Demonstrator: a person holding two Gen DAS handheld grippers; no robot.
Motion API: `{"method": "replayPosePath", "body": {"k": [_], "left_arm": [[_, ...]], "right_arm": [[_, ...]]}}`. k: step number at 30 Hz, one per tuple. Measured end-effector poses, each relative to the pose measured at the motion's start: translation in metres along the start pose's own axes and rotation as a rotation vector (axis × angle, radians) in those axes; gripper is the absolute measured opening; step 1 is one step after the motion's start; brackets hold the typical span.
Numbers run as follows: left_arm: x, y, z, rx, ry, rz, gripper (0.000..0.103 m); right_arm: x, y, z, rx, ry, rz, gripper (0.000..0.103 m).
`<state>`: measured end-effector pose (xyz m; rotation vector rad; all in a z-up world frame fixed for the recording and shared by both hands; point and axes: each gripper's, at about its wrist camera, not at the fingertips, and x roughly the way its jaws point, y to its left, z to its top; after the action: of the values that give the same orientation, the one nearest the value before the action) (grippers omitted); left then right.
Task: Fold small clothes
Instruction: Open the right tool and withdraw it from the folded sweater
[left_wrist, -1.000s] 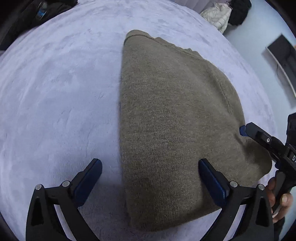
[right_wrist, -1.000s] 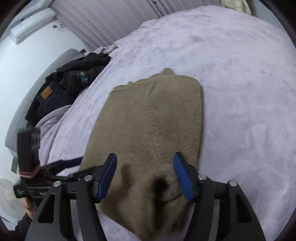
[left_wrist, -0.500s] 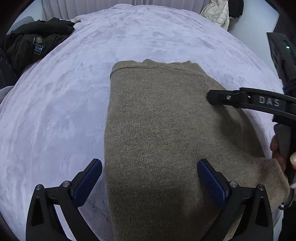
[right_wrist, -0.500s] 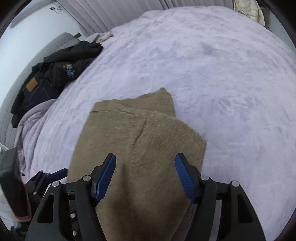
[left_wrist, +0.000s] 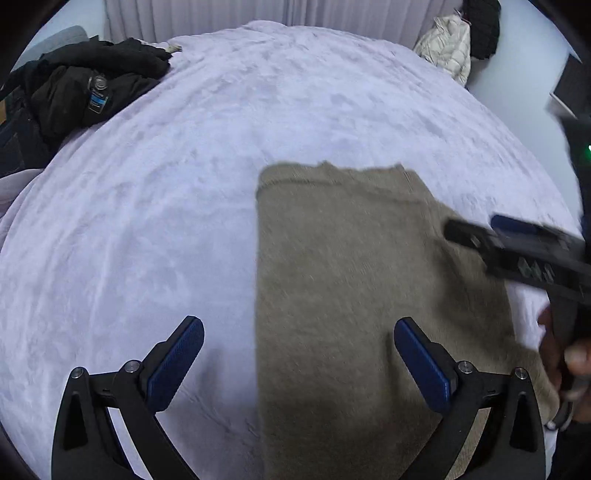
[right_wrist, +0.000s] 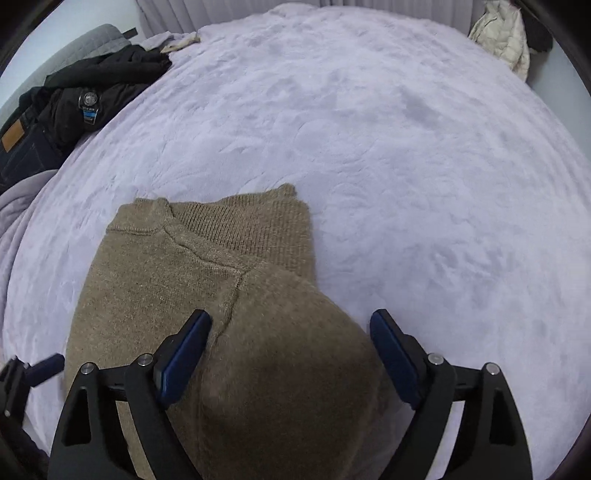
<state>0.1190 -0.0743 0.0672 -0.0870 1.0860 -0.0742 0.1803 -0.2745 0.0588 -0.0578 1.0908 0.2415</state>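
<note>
Folded olive-brown knit sweater (left_wrist: 351, 295) lying on a lavender plush bedspread (left_wrist: 166, 203).
Left wrist view: left gripper (left_wrist: 295, 363) spread wide, holding nothing, over the sweater's left edge. Right wrist view: right gripper (right_wrist: 290, 356) jaws opening over the sweater's folded hump, pads clear of it.

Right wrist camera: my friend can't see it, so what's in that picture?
A brown knitted sweater, partly folded, lies on a fluffy lilac blanket. The right gripper is above it, its blue-padded jaws opening with sweater showing between them. Dark clothes are piled at the far left.
</note>
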Motion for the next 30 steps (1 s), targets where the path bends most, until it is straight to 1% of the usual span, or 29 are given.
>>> {"method": "replayPosePath", "body": {"k": [2,4,5,6,9,10,11,12,13,14,15,17,18,19,20,22,23,24,26,27,28,30], "left_arm": [[0.009,0.012,0.020,-0.056,0.030,0.007,0.103],[0.028,0.014,0.037,-0.057,0.081,0.032,0.103],[0.039,0.013,0.044,-0.049,0.102,0.059,0.103],[0.048,0.009,0.048,-0.039,0.116,0.073,0.103],[0.067,-0.001,0.054,-0.022,0.139,0.066,0.103],[0.072,-0.005,0.053,-0.014,0.145,0.068,0.103],[0.077,-0.010,0.050,-0.002,0.148,0.078,0.103],[0.081,-0.013,0.047,0.007,0.143,0.094,0.103],[0.082,-0.014,0.046,0.011,0.132,0.100,0.103],[0.083,-0.014,0.044,0.012,0.121,0.100,0.103],[0.084,-0.014,0.043,0.009,0.117,0.095,0.103],[0.084,-0.011,0.043,0.009,0.119,0.088,0.103],[0.081,-0.011,0.044,0.013,0.118,0.090,0.103],[0.078,-0.009,0.044,0.015,0.114,0.097,0.103],[0.075,-0.011,0.045,0.021,0.106,0.107,0.103],[0.076,-0.020,0.046,0.055,0.089,0.142,0.103],[0.076,-0.026,0.044,0.078,0.076,0.165,0.103],[0.076,-0.029,0.042,0.096,0.060,0.185,0.103],[0.074,-0.032,0.040,0.112,0.045,0.199,0.103],[0.074,-0.031,0.040,0.111,0.046,0.195,0.103],[0.074,-0.030,0.040,0.106,0.050,0.187,0.103],[0.075,-0.025,0.038,0.089,0.057,0.157,0.103]], "right_arm": [[-0.032,0.005,-0.016,-0.026,-0.067,-0.017,0.090],[-0.059,0.015,-0.035,-0.072,-0.113,0.011,0.090],[-0.069,0.021,-0.044,-0.096,-0.129,0.039,0.090],[-0.081,0.027,-0.057,-0.126,-0.149,0.086,0.090],[-0.105,0.051,-0.089,-0.210,-0.208,0.234,0.090],[-0.107,0.057,-0.098,-0.235,-0.222,0.255,0.090],[-0.107,0.061,-0.107,-0.258,-0.225,0.255,0.090],[-0.101,0.062,-0.115,-0.272,-0.213,0.236,0.090],[-0.091,0.060,-0.124,-0.274,-0.186,0.193,0.090],[-0.080,0.056,-0.131,-0.263,-0.150,0.170,0.090],[-0.067,0.048,-0.139,-0.234,-0.103,0.184,0.090],[-0.056,0.034,-0.153,-0.194,-0.068,0.193,0.090],[-0.056,0.028,-0.157,-0.167,-0.060,0.194,0.089],[-0.064,0.022,-0.158,-0.132,-0.083,0.190,0.089],[-0.077,0.021,-0.156,-0.119,-0.131,0.177,0.089],[-0.111,0.031,-0.149,-0.159,-0.264,0.170,0.089],[-0.124,0.039,-0.146,-0.186,-0.313,0.193,0.090],[-0.132,0.049,-0.139,-0.216,-0.341,0.236,0.090],[-0.132,0.066,-0.130,-0.261,-0.340,0.288,0.090],[-0.125,0.074,-0.126,-0.281,-0.327,0.285,0.090],[-0.113,0.080,-0.123,-0.296,-0.295,0.264,0.090],[-0.084,0.081,-0.124,-0.275,-0.207,0.240,0.090]]}}
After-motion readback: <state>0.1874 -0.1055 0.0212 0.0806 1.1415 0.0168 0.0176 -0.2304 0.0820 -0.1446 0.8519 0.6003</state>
